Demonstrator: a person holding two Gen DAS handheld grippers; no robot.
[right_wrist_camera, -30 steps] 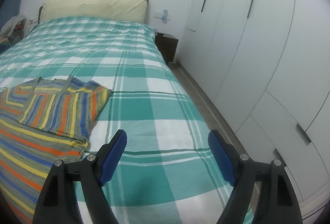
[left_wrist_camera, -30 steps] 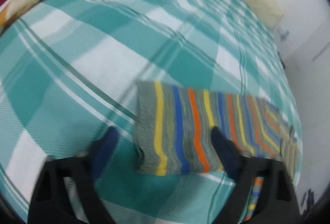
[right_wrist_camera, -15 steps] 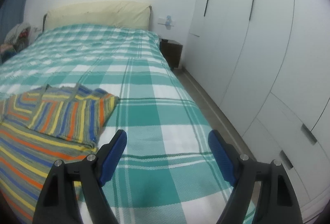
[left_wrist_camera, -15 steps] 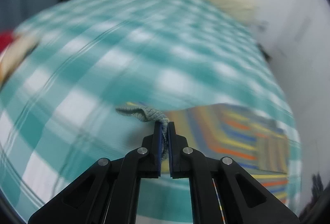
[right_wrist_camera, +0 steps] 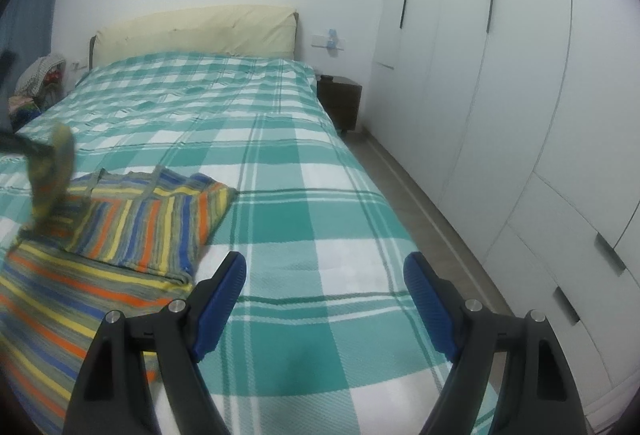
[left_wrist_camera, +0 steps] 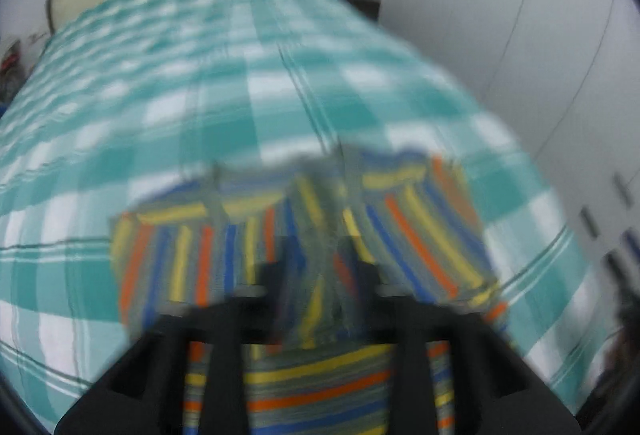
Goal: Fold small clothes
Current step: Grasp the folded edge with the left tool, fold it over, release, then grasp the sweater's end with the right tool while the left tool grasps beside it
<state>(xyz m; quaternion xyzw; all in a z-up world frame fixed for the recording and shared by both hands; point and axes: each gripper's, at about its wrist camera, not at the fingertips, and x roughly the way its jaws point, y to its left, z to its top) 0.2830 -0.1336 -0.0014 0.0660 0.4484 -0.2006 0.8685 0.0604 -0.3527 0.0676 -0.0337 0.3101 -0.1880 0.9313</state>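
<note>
A striped knitted garment [right_wrist_camera: 132, 231] in grey, yellow, orange and blue lies on the teal checked bed [right_wrist_camera: 304, 203], one sleeve folded over its body. My left gripper [left_wrist_camera: 320, 275] is shut on the other sleeve [left_wrist_camera: 320, 299] and holds it lifted over the garment; the left wrist view is blurred. In the right wrist view the lifted sleeve [right_wrist_camera: 52, 171] hangs at the far left. My right gripper [right_wrist_camera: 324, 299] is open and empty above the bed, to the right of the garment.
A cream headboard [right_wrist_camera: 196, 31] stands at the far end of the bed. White wardrobes [right_wrist_camera: 500, 83] line the right wall past a strip of floor. A dark bedside table [right_wrist_camera: 340, 99] stands by the bed. A pile of clothes [right_wrist_camera: 36, 87] lies at the far left.
My left gripper shut on the left sleeve, lifted it and swung it over the garment toward the right. My right gripper stayed open and rose a little.
</note>
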